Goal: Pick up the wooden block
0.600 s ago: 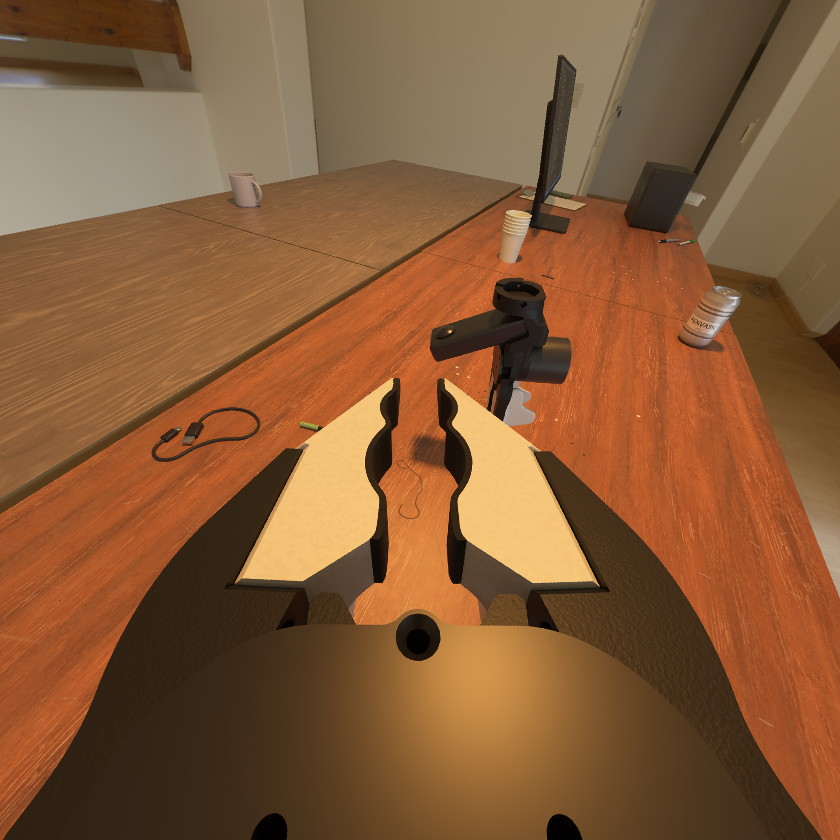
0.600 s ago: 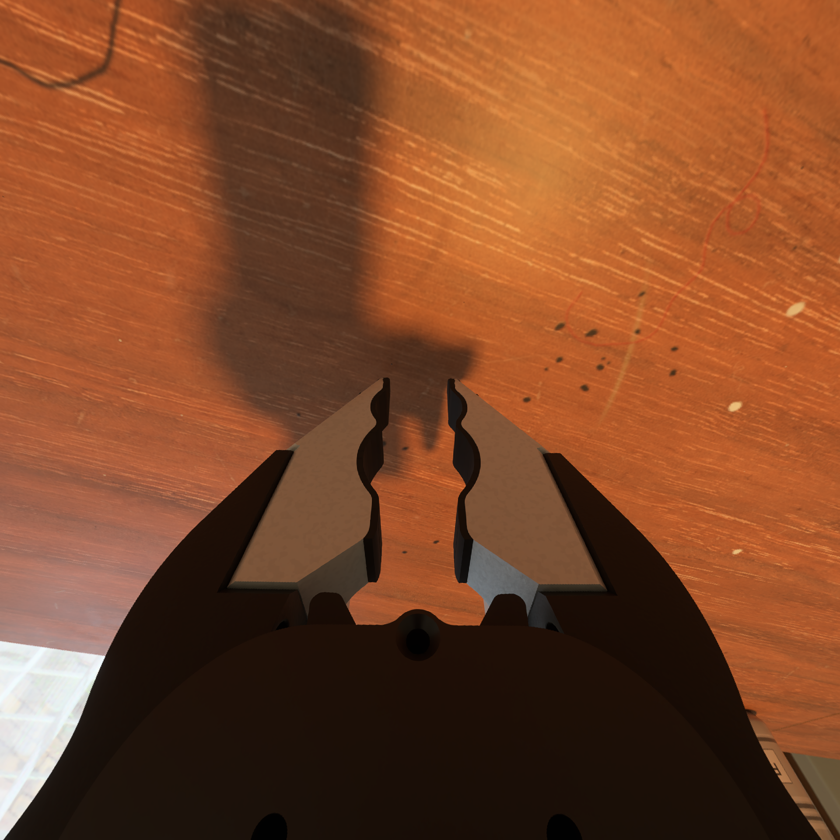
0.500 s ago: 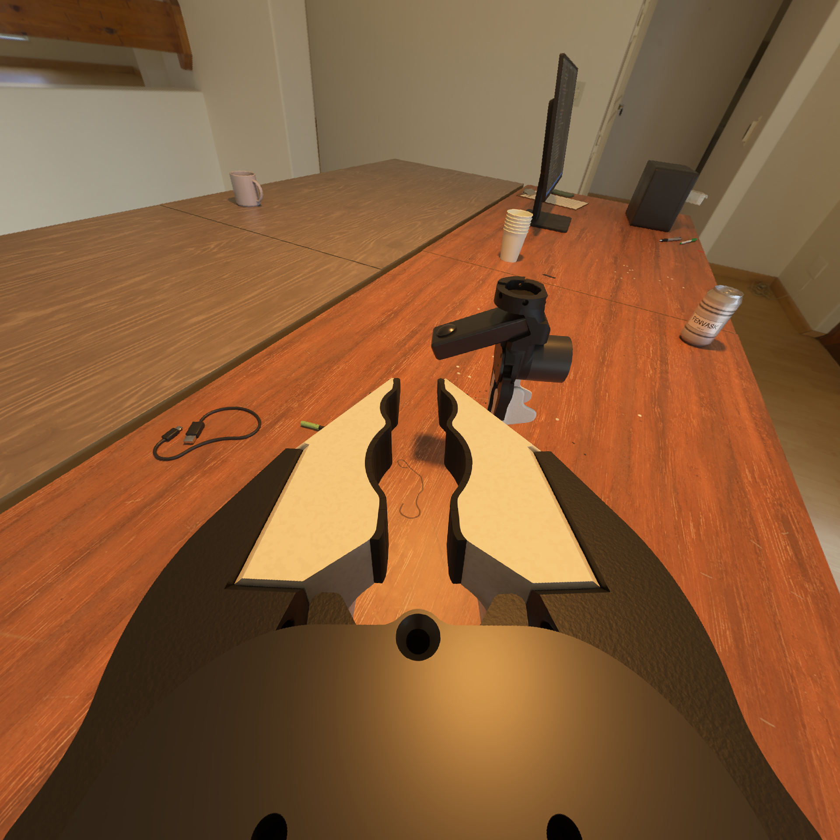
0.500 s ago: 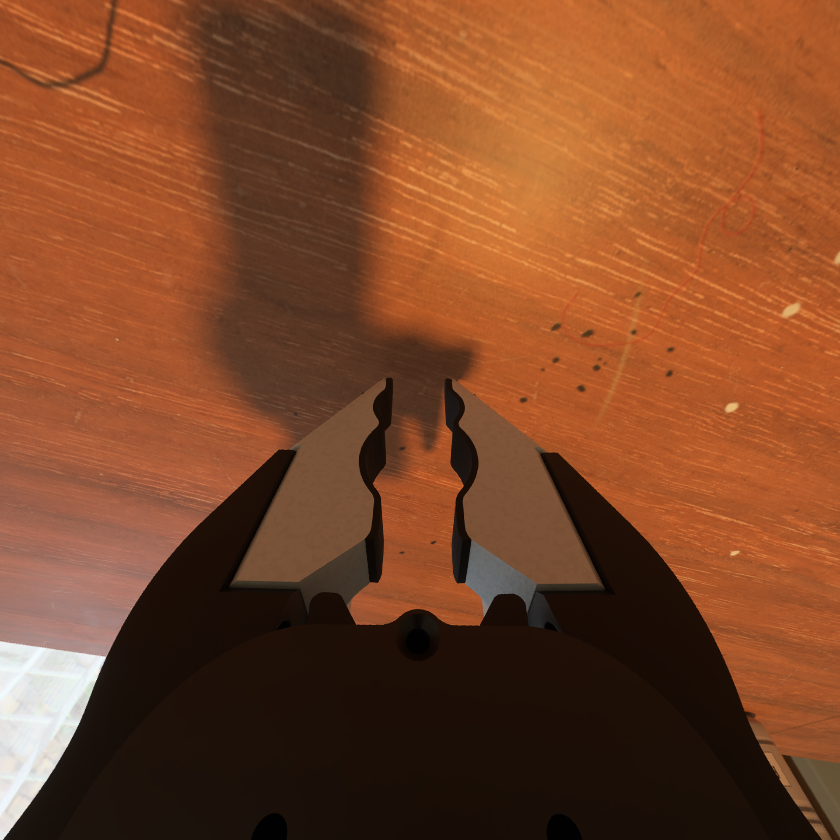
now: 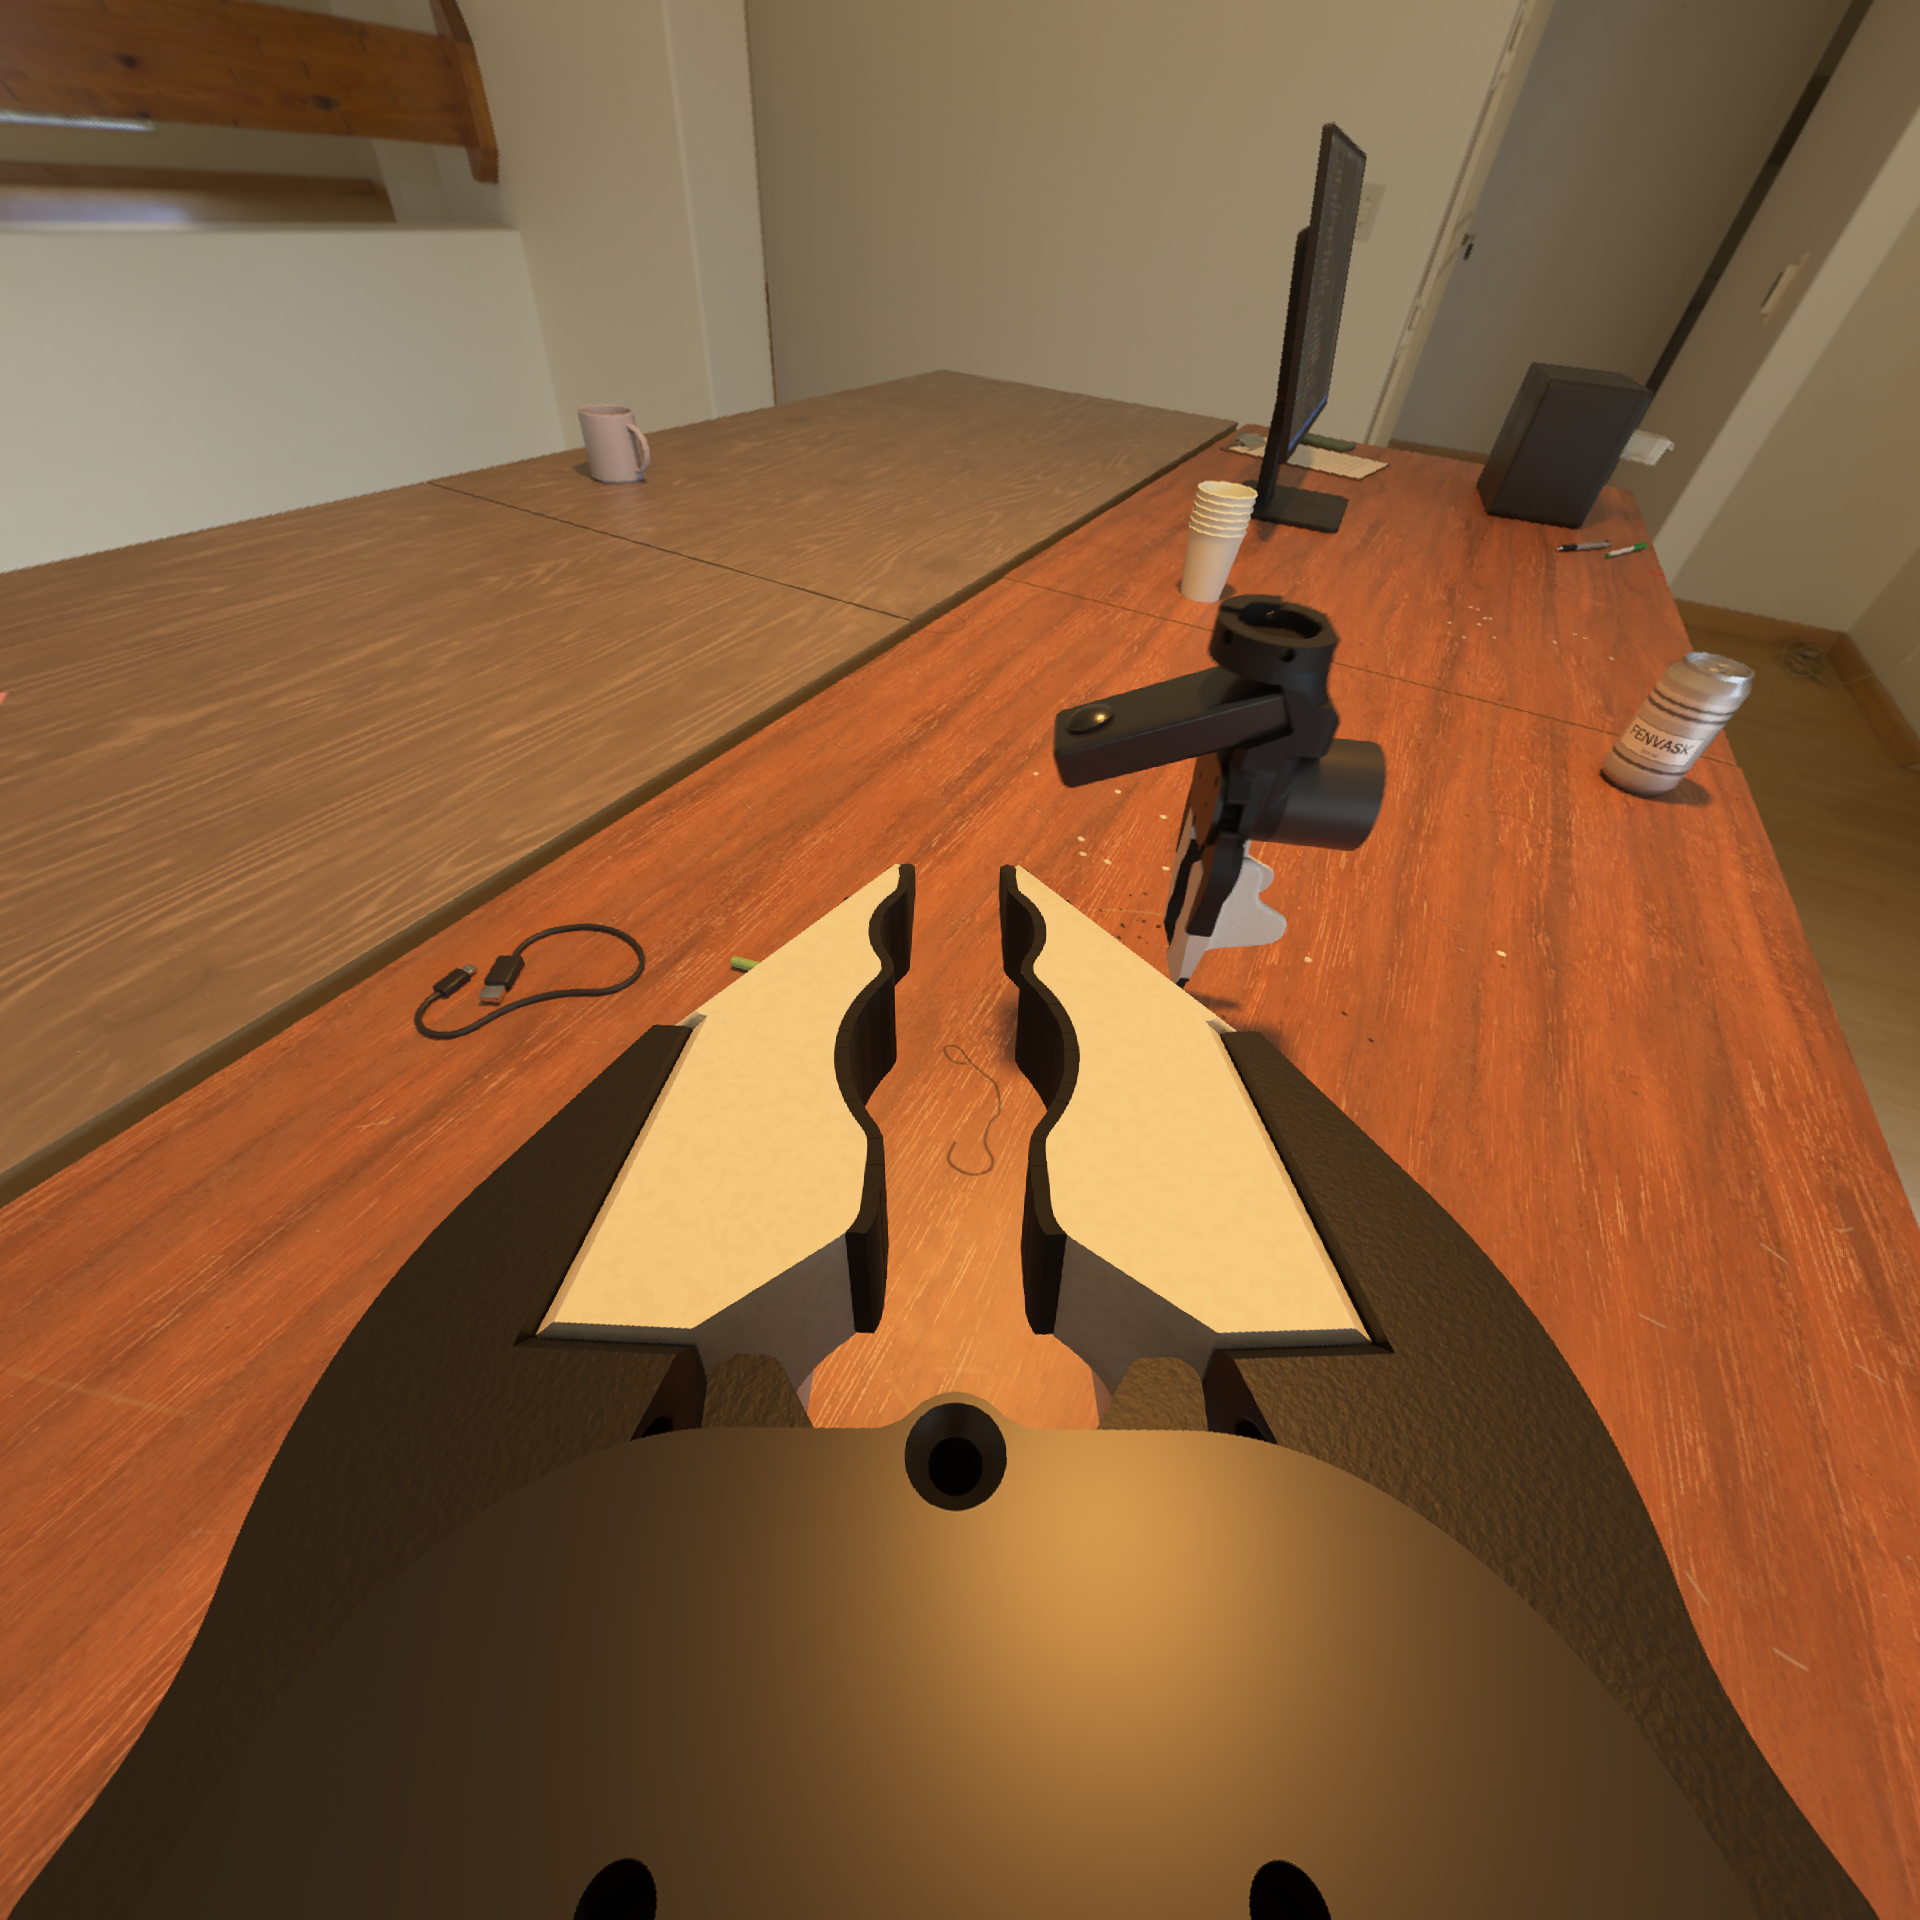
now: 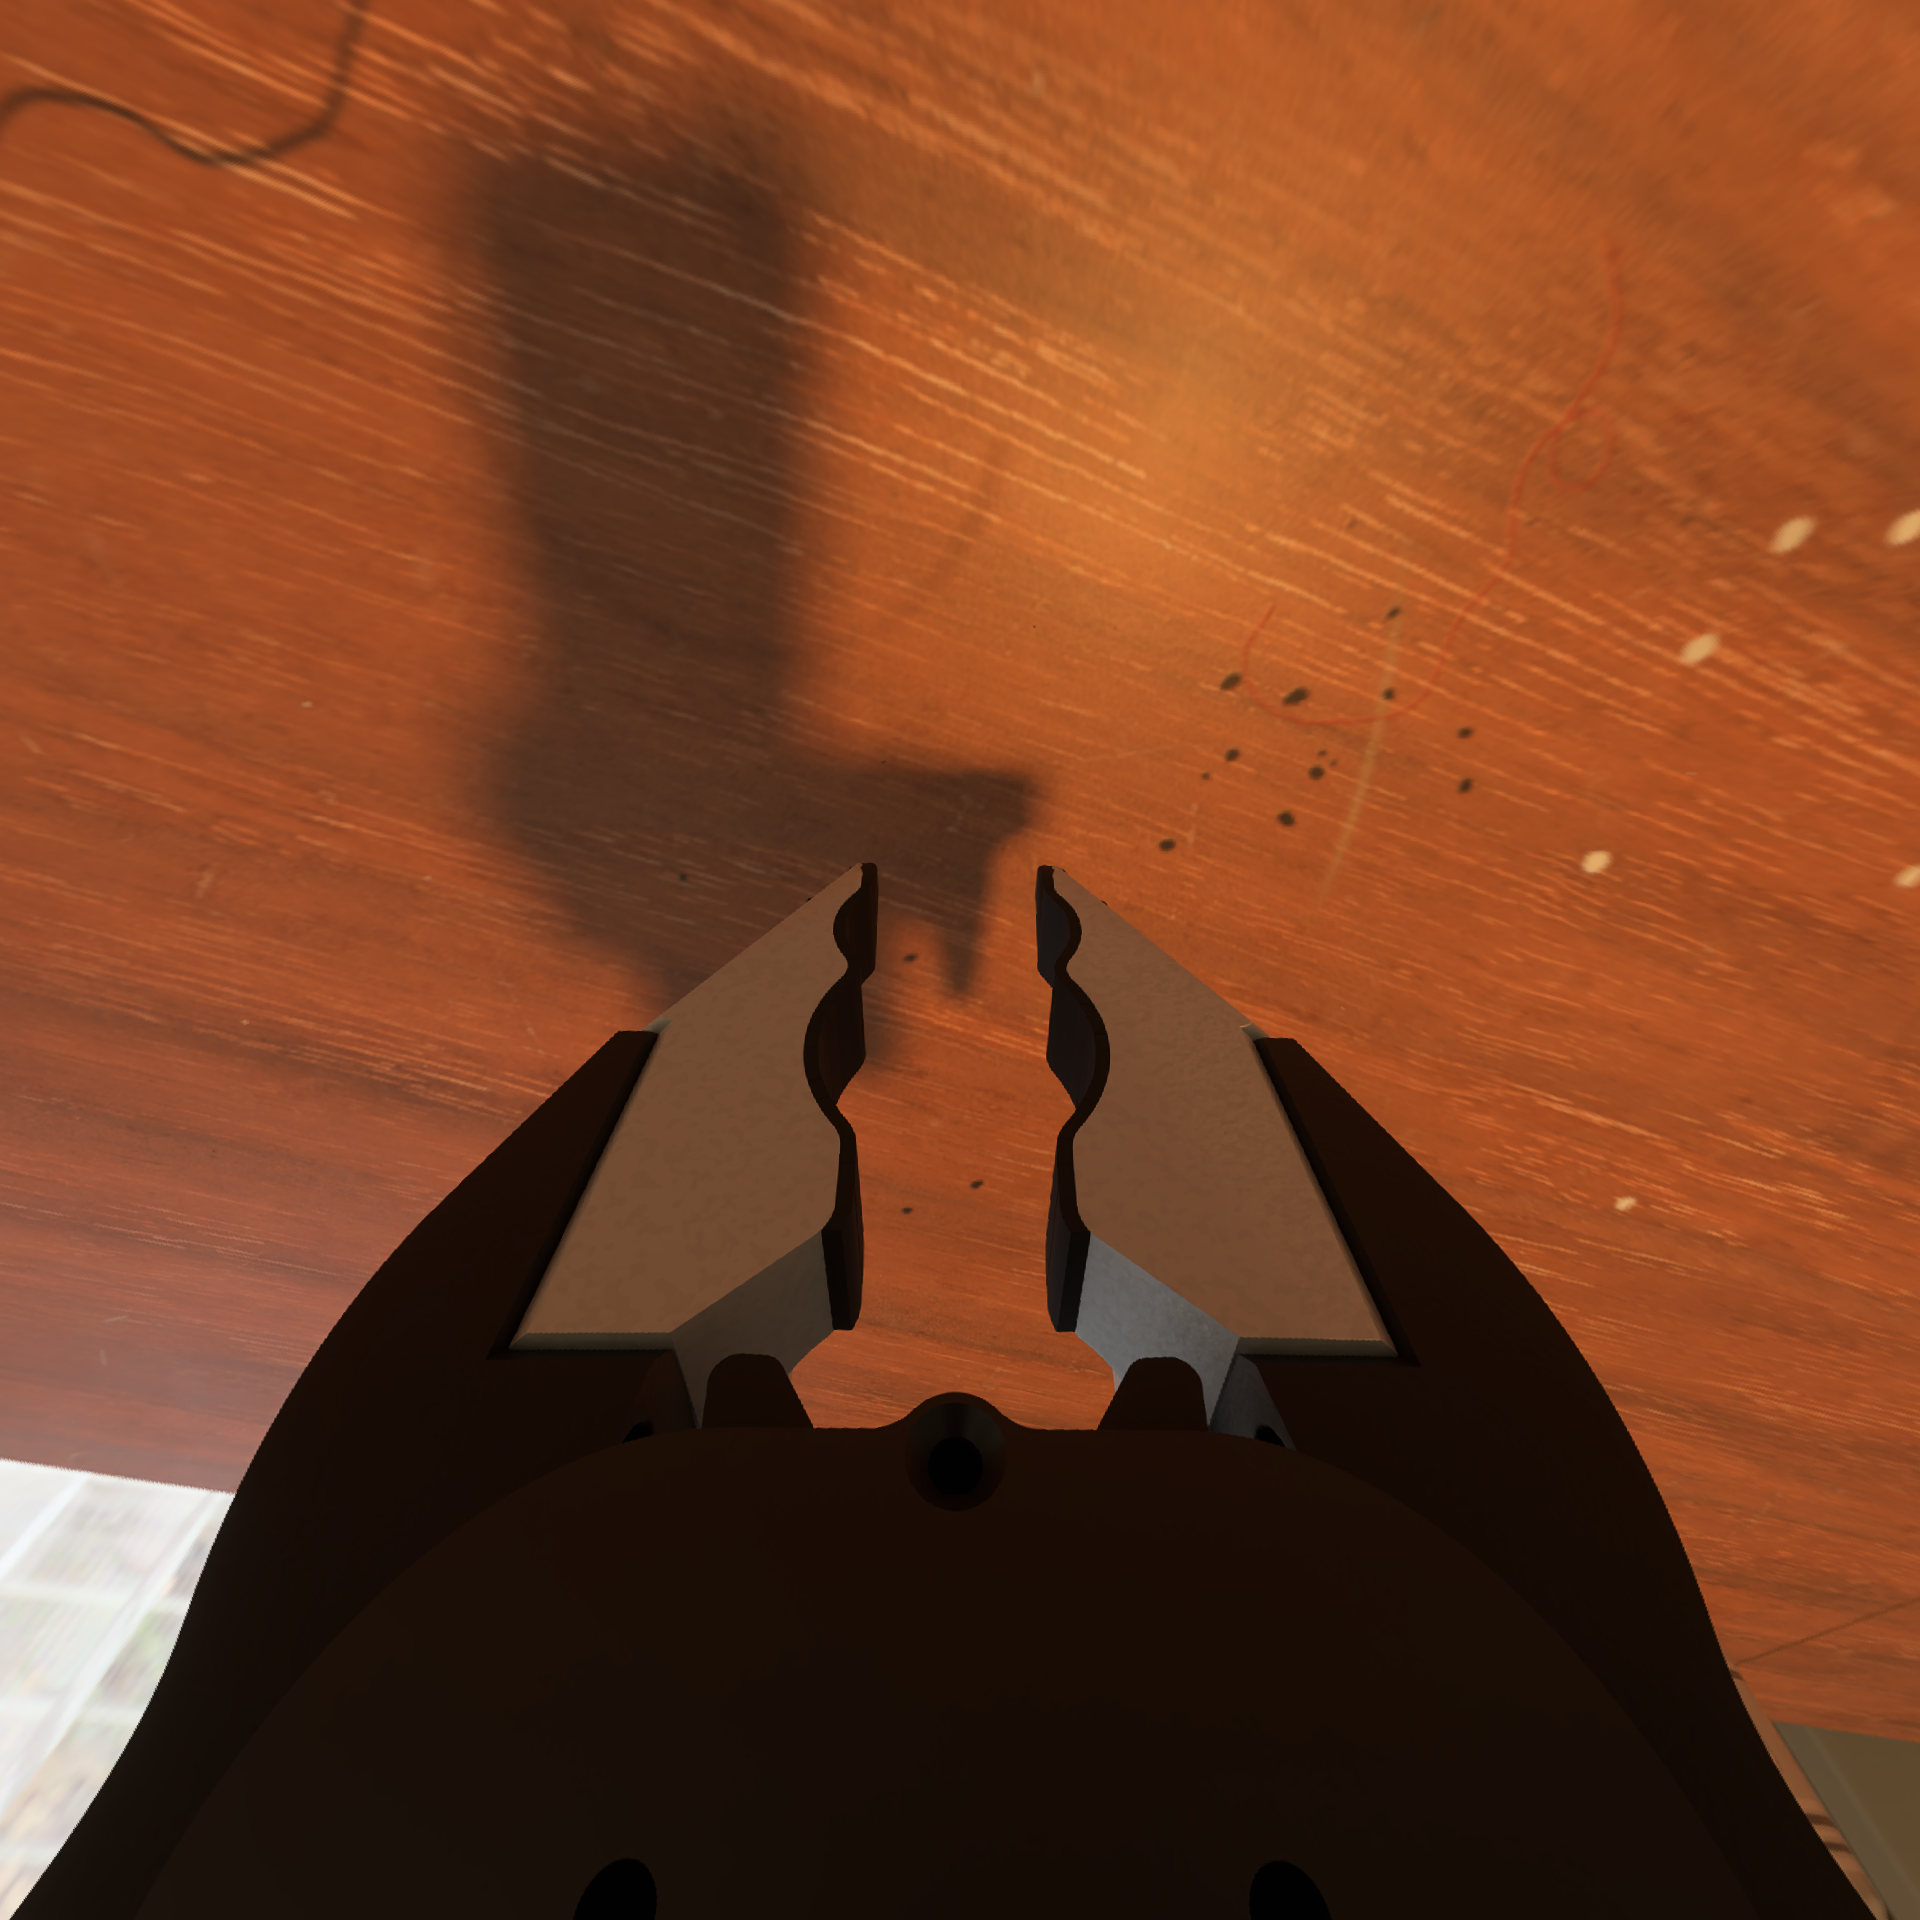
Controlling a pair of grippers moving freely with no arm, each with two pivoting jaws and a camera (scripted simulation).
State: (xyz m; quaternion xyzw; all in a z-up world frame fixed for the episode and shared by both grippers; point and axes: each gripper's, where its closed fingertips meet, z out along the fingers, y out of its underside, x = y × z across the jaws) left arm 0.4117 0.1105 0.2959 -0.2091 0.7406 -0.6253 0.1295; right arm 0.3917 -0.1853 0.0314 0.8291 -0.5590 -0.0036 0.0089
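No wooden block shows in either view. My left gripper [image 5: 957, 883] hovers low over the red-brown table [image 5: 1455, 1143]; its tan fingers [image 5: 748, 1122] stand a narrow gap apart with nothing between them. My right gripper [image 6: 957, 873] points straight down, close above the table [image 6: 1247, 416], open and empty, and casts a shadow [image 6: 644, 468] on the wood. In the left wrist view it is the black body [image 5: 1262, 748] just ahead and to the right, fingertips [image 5: 1184, 966] almost at the table top.
A black cable [image 5: 530, 982] and a small green piece [image 5: 744, 964] lie to the left. Stacked paper cups [image 5: 1216, 540], a monitor [image 5: 1314, 312], a dark box [image 5: 1558, 442], pens [image 5: 1600, 547] and a tilted can [image 5: 1675, 722] stand farther off. A mug [image 5: 613, 442] stands on the adjoining brown table. Threads [image 5: 977, 1112] lie on the wood.
The right gripper's fingers have spread wider apart, and it has shifted slightly over the table. The left gripper has barely moved and its gap is the same.
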